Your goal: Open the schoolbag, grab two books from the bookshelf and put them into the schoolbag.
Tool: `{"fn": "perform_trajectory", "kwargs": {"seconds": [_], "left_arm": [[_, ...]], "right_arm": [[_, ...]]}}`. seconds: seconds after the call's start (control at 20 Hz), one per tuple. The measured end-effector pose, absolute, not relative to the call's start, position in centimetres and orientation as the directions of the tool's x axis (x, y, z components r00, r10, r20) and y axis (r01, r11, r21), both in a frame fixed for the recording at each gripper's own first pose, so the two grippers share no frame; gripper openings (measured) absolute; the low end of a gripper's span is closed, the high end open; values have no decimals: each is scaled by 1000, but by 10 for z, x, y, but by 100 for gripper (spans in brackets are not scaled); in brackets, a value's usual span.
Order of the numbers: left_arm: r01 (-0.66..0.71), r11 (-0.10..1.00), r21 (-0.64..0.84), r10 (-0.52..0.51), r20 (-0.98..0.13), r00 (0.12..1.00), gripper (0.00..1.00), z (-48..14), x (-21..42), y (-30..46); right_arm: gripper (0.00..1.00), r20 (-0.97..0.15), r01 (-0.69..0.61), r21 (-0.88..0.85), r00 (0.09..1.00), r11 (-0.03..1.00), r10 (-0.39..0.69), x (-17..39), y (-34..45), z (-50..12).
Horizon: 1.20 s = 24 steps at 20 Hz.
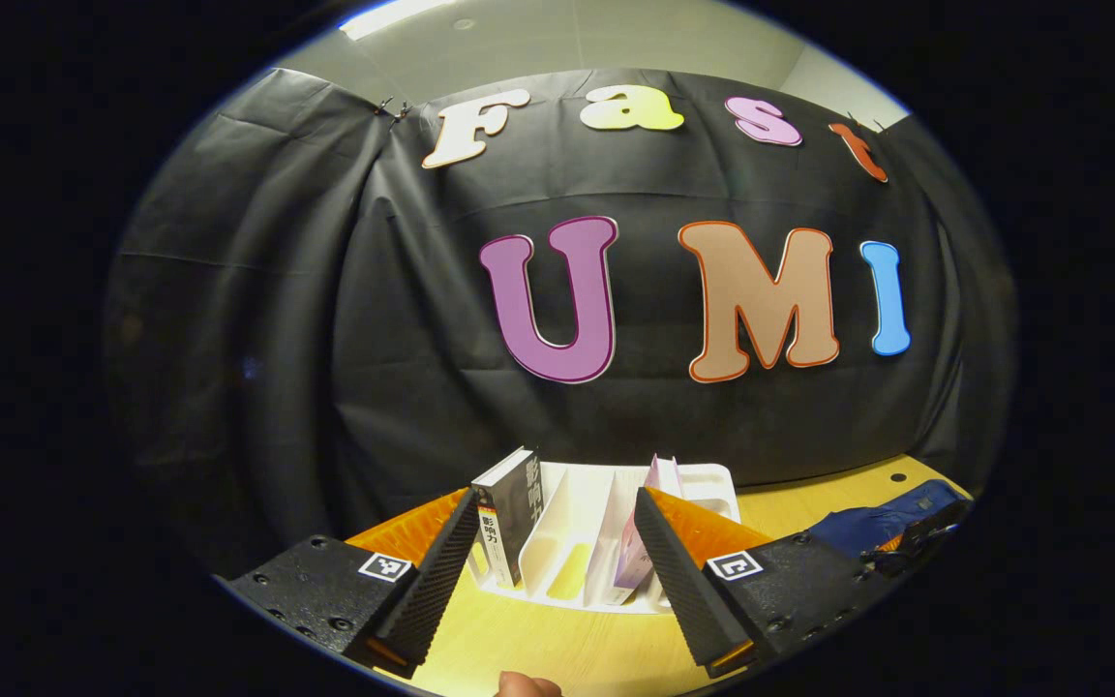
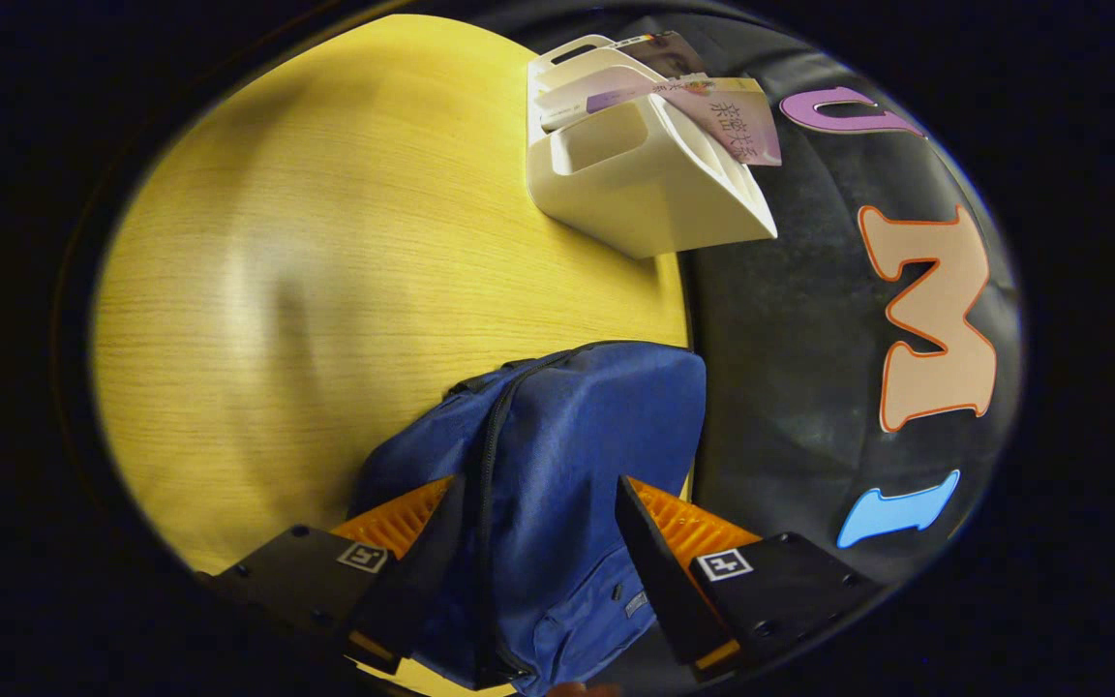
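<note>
Overhead, a pale ceiling with a strip light (image 1: 393, 16) shows above the creased black cloth wall (image 1: 306, 319) of the booth, and below it runs a yellow wood-grain bench (image 2: 325, 242), smooth and faintly glossy.

On the bench, in the left gripper view, a white moulded plastic bookshelf (image 1: 712, 481) with upright dividers stands close to the wall. A dark hardback book (image 1: 509, 523) leans in its left slot, and a thin pale lilac book (image 1: 659, 479) stands in a slot further right. The left claw (image 1: 553, 571) hangs open above the near bench, its ribbed fingers (image 1: 432, 581) spread wide, with the bookshelf seen between them and nothing gripped. A fingertip (image 1: 527, 685) of the person peeks in at the bottom edge.

To the right, near the bench edge, lies a dark blue fabric schoolbag (image 1: 877, 528). In the right gripper view the schoolbag (image 2: 557, 455) is soft and slumped, its woven cloth crossed by a black zip line (image 2: 490, 455) that looks closed. The right claw (image 2: 538, 561) is open just over the bag, one finger on each side of the zip, not pressing it. Beyond, the bookshelf (image 2: 645, 184) sits well apart from the bag with the lilac book (image 2: 732, 116) sticking out.
</note>
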<state>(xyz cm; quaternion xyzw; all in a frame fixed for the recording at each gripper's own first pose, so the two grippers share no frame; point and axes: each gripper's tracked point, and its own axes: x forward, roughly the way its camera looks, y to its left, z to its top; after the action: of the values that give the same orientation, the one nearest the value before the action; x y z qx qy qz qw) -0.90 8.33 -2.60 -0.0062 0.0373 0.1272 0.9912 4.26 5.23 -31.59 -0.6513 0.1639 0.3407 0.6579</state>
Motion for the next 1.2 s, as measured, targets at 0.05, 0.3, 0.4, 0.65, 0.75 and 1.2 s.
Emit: {"fn": "perform_trajectory", "kwargs": {"seconds": [0.05, 0.3, 0.4, 0.65, 0.75, 1.2], "left_arm": [[-252, 968, -3, 251, -77, 965, 94, -27, -9, 83], [-250, 968, 7, 250, -77, 965, 96, -26, -10, 82], [-248, 969, 13, 248, -71, 966, 94, -23, -11, 81], [-257, 966, 16, 257, -71, 964, 96, -22, -15, 83], [-260, 966, 12, 260, -75, 963, 96, -24, -16, 84], [-247, 969, 18, 247, -78, 966, 94, -25, -13, 79]], "right_arm": [[98, -672, -677, -733, 705, -67, 226, 41, 51, -320], [55, -693, -700, -713, 697, -35, 185, 42, 43, -330], [30, -662, -668, -744, 728, -35, 177, 50, 44, -325], [4, -682, -698, -711, 713, 81, 160, 50, 41, -330], [2, -704, -721, -674, 693, 161, 155, 51, 40, -330], [1, -714, -715, -541, 668, 442, 208, 53, 36, -297]]}}
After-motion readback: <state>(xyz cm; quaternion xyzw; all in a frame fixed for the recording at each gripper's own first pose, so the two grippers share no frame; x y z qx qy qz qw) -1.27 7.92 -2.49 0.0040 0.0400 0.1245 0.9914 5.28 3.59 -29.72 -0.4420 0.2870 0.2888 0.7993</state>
